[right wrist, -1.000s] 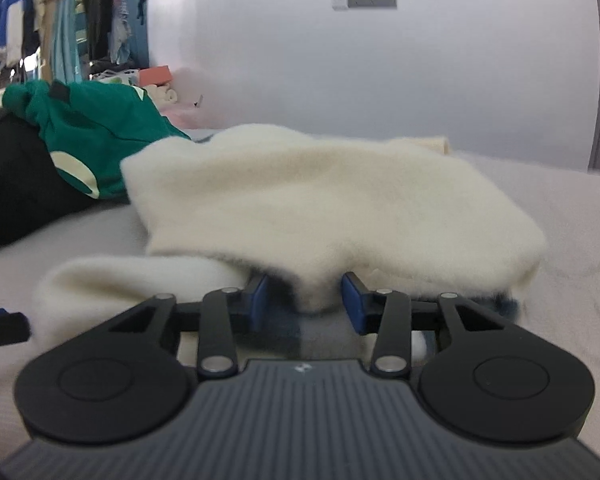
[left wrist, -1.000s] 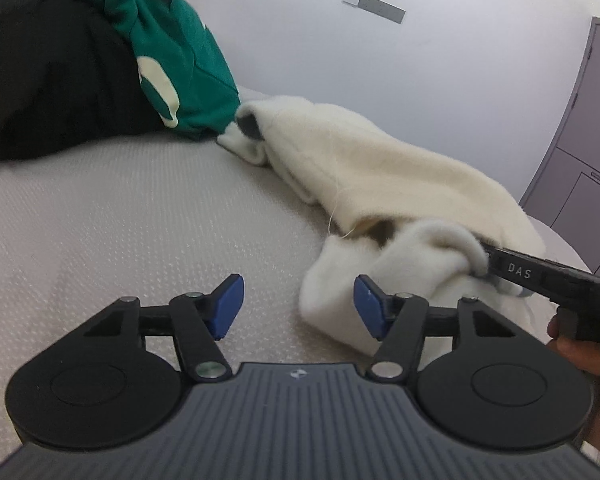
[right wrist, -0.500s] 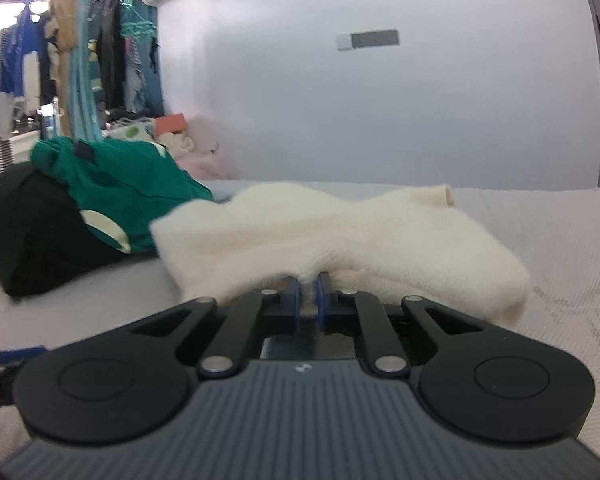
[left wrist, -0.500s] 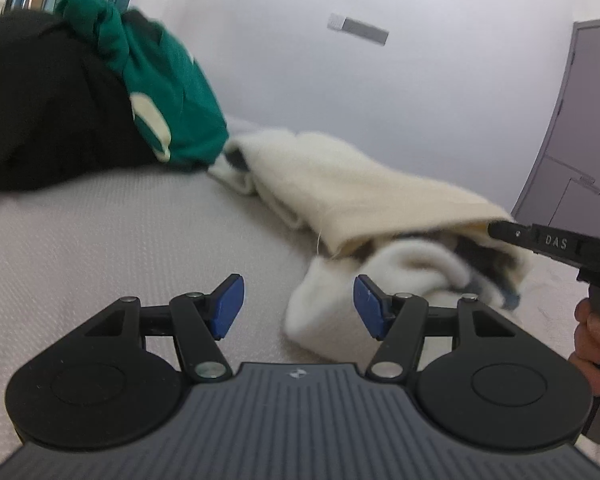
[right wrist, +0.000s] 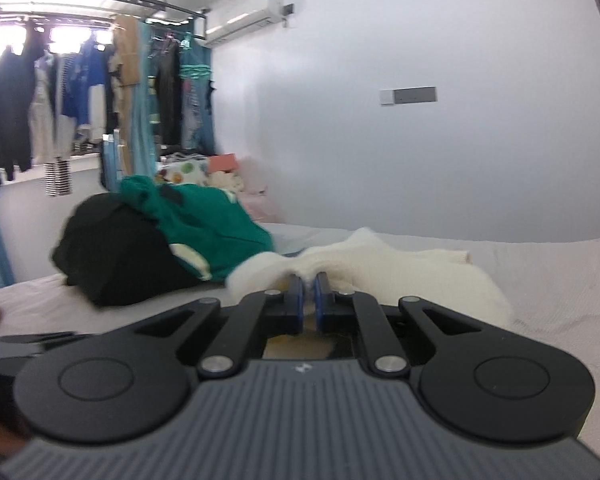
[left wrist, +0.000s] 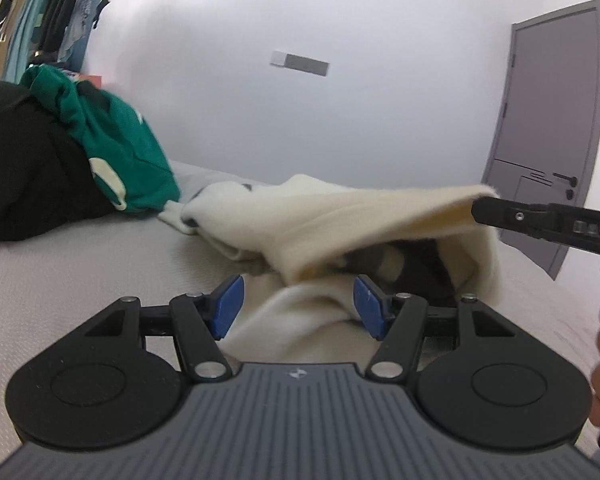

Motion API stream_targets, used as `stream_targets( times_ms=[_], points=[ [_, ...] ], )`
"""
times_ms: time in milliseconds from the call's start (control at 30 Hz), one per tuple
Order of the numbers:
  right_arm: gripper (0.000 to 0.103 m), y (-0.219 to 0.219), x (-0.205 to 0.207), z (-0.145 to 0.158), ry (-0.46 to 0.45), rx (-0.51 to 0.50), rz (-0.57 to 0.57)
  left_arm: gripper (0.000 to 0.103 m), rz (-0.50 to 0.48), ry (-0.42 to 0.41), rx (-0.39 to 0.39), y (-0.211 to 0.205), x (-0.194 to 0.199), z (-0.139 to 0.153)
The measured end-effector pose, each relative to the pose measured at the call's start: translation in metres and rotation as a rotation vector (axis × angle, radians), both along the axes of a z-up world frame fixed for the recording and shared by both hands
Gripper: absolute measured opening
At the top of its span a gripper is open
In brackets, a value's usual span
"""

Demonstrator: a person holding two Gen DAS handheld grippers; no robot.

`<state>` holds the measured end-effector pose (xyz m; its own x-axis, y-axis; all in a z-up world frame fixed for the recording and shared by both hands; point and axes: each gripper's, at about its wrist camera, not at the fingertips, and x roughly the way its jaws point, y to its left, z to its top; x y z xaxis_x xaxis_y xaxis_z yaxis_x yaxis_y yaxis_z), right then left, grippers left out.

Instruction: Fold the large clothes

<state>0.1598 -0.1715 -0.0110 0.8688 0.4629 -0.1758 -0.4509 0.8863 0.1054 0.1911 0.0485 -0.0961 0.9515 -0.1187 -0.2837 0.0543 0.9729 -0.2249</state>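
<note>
Cream fleece garment (left wrist: 340, 216) lies on the bed (left wrist: 80, 272), one edge clamped in my right gripper (right wrist: 309, 294) and raised; my left gripper (left wrist: 296, 306), jaws apart, must next pinch the near fold.

The letters "DAS" stand upside down on the right claw's (left wrist: 485, 209) black arm.

Fluffy cream fleece garment (left wrist: 340, 216) lies on a finely textured matt bedcover (left wrist: 80, 264) (green knit (left wrist: 120, 152) looks smoother).
</note>
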Motion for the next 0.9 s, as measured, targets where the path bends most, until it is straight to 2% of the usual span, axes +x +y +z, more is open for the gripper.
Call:
stream_targets(
  times_ms=[100,200,333,533,600,667,733,833,900],
  points=[
    [0.009,0.001,-0.028,0.005,-0.042,-0.021,0.037,0.067,-0.007,-0.010,-0.008,-0.008,-0.002,0.002],
    [0.009,-0.001,-0.047,0.003,-0.045,-0.013,0.067,0.067,-0.015,-0.019,-0.009,-0.016,0.001,0.001],
    [0.009,-0.006,-0.058,-0.004,-0.002,-0.005,0.085,0.067,0.020,-0.013,-0.030,-0.021,0.013,-0.005],
    [0.008,-0.002,-0.055,-0.013,0.066,0.005,0.109,0.067,0.073,0.044,0.010,-0.020,0.053,-0.027],
    [0.008,0.000,-0.056,-0.016,0.080,0.000,0.115,0.060,0.104,0.062,-0.011,-0.012,0.067,-0.032],
    [0.008,0.002,-0.054,-0.021,0.104,-0.012,0.108,0.035,0.133,0.085,-0.022,-0.005,0.077,-0.036],
    [0.008,0.006,-0.048,-0.029,0.140,-0.039,0.088,0.025,0.157,0.097,-0.025,0.004,0.083,-0.038],
    [0.008,0.010,-0.035,-0.042,0.212,-0.076,0.057,0.015,0.186,0.096,-0.040,0.018,0.085,-0.039],
    [0.008,0.013,-0.025,-0.049,0.265,-0.085,0.039,0.013,0.195,0.080,-0.049,0.023,0.084,-0.035]
  ],
)
